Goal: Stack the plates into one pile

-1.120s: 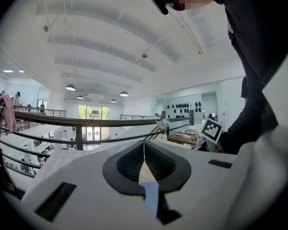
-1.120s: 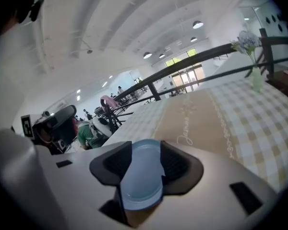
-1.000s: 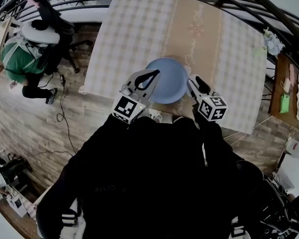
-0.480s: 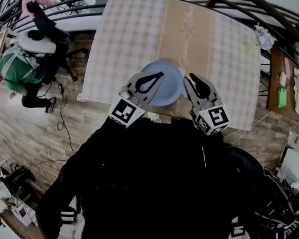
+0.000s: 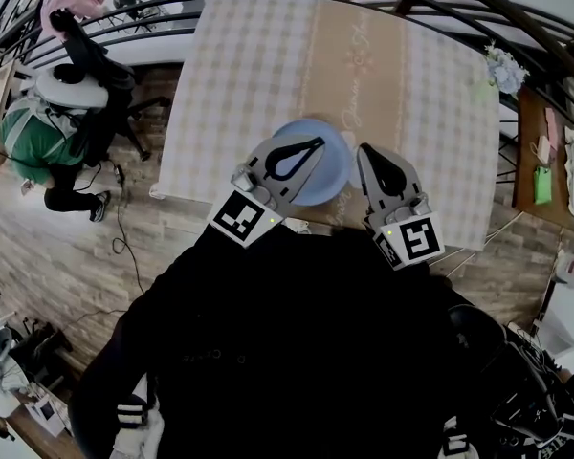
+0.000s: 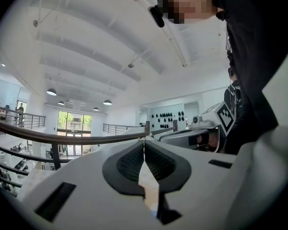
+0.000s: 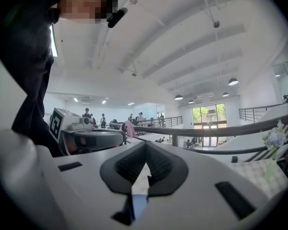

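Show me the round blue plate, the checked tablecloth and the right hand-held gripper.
Round blue plate [image 5: 333, 161]: head view, its bare right half.
Checked tablecloth [image 5: 239, 75]: head view, bare left part.
Right hand-held gripper [image 5: 365, 153]: head view, its shut jaw tips.

Plate on table, near its front edge

Left gripper jaws together, empty; right gripper jaws just closed, empty; both level.
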The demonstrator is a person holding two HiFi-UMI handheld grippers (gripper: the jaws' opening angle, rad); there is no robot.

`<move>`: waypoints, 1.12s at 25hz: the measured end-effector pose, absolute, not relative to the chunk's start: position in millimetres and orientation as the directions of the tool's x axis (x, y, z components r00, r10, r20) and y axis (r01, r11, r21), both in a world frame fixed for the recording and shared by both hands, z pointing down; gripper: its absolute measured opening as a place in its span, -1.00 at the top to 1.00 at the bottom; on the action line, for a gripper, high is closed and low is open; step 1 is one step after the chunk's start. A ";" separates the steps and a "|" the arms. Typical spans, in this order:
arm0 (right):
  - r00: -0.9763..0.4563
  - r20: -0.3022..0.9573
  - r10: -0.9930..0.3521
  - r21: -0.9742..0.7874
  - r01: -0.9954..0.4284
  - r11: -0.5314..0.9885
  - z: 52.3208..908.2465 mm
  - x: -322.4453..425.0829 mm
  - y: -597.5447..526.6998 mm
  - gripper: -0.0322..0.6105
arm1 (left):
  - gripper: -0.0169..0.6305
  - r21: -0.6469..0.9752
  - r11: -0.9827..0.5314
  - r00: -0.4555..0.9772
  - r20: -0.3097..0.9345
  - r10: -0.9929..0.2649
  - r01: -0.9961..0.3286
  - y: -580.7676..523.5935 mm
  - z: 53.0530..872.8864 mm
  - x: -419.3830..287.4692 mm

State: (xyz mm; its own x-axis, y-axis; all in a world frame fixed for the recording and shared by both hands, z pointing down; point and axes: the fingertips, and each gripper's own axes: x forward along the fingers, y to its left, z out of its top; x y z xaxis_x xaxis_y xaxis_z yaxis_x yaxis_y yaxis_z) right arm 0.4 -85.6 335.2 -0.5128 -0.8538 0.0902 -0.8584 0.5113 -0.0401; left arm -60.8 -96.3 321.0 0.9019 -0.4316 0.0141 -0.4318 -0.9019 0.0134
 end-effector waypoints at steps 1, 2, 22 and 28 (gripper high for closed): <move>-0.514 0.086 -0.854 -0.042 -0.858 0.512 332.7 0.1 -85.4 0.88 | 0.88 0.012 -0.904 0.904 0.013 -0.428 -0.428 -95.9 319.7 -60.2; -0.515 0.082 -0.853 -0.041 -0.857 0.513 330.4 -0.4 -85.2 0.88 | 0.88 0.009 -0.905 0.905 0.013 -0.424 -0.424 -95.6 318.6 -59.5; -0.517 0.069 -0.853 -0.021 -0.856 0.517 319.4 -2.0 -83.2 0.89 | 0.88 0.008 -0.915 0.915 0.009 -0.402 -0.403 -95.4 311.4 -52.4; -0.512 0.067 -0.856 -0.021 -0.859 0.512 315.8 0.4 -80.6 0.88 | 0.88 -0.009 -0.919 0.918 0.014 -0.395 -0.395 -90.6 308.9 -49.6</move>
State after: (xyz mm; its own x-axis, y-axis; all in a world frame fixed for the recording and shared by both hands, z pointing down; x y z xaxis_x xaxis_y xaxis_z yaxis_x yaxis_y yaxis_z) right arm 0.4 -80.6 315.8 -0.5125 -0.8561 0.0667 -0.8586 0.5123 -0.0210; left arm -49.6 -90.6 308.9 0.9185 -0.3952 0.0137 -0.3951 -0.9186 -0.0092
